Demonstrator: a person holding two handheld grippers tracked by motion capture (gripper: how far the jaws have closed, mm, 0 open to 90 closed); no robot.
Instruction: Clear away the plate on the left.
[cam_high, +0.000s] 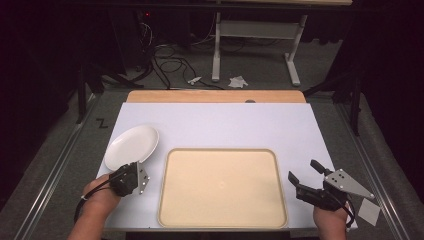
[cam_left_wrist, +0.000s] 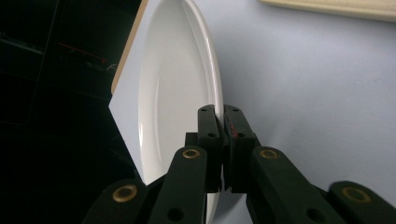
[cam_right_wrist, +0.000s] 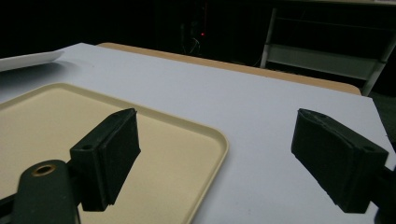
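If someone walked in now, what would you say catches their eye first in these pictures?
Probably the white plate at the table's left, its near rim pinched by the shut left tool. Next, the big beige tray in the middle, bare. At the right, the right tool hangs open beside the tray, holding nothing.

plate (cam_left_wrist: 173, 93) rim hidden between left tool (cam_left_wrist: 223, 116) jaws

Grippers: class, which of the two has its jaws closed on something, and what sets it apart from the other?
The left gripper: its jaws pinch the rim of the white plate. The right gripper has jaws wide apart, holding nothing, beside the beige tray.
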